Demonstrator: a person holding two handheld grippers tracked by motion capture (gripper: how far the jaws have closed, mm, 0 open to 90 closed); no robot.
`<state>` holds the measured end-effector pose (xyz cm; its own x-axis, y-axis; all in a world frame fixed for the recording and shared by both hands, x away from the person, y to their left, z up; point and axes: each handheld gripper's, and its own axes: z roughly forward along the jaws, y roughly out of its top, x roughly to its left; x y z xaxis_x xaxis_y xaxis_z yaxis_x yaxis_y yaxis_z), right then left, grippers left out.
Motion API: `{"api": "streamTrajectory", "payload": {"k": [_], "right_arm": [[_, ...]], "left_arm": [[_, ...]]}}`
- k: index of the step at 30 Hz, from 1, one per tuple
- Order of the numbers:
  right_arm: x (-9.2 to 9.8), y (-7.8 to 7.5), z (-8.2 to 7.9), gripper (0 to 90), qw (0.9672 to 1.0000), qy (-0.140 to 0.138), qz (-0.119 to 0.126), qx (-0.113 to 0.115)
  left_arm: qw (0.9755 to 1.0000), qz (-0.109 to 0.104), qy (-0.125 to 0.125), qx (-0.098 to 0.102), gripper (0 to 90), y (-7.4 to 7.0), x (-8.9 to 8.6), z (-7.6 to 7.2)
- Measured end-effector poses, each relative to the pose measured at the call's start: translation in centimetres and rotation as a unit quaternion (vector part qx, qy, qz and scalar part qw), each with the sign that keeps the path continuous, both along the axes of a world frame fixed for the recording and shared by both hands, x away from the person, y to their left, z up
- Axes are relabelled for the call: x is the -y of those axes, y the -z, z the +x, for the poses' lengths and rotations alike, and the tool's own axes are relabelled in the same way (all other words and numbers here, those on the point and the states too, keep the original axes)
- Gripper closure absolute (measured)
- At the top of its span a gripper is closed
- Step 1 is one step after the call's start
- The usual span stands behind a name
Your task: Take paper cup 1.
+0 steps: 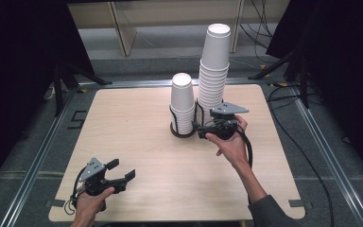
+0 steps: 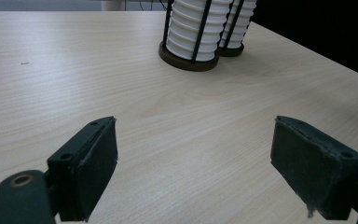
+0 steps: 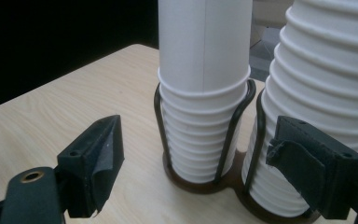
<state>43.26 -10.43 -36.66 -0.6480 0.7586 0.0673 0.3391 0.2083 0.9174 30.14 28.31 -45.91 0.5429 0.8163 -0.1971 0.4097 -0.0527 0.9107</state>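
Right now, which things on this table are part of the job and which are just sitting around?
In the job: short cup stack, tall cup stack, wire cup holder, right gripper with open jaws beside them.

Just about: left gripper, open over bare table; cables behind.

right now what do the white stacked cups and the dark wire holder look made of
White stacked cups: likely paper, matte, with a straight side seam and rolled rims. Dark wire holder: thin bent rods, probably coated metal, on a brown round base of unclear material.
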Motion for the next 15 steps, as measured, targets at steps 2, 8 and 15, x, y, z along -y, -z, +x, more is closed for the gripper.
{"api": "streamTrajectory", "payload": {"k": [2, 8, 15], "right_arm": [[0.0, -0.3, 0.2, 17.6, 1.0000, 0.002, -0.009, 0.003], [-0.7, -1.6, 2.0, 16.6, 0.9999, 0.007, 0.005, 0.011], [-1.5, -2.2, 3.1, 16.3, 0.9997, 0.016, 0.014, 0.015]], "left_arm": [[1.0000, 0.000, 0.000, -0.001, 14.4, 0.0, 0.0, 0.0], [1.0000, -0.007, 0.001, 0.002, 14.4, 0.1, 0.0, 0.1], [1.0000, -0.007, 0.003, 0.005, 14.4, 0.1, 0.0, 0.1]]}}
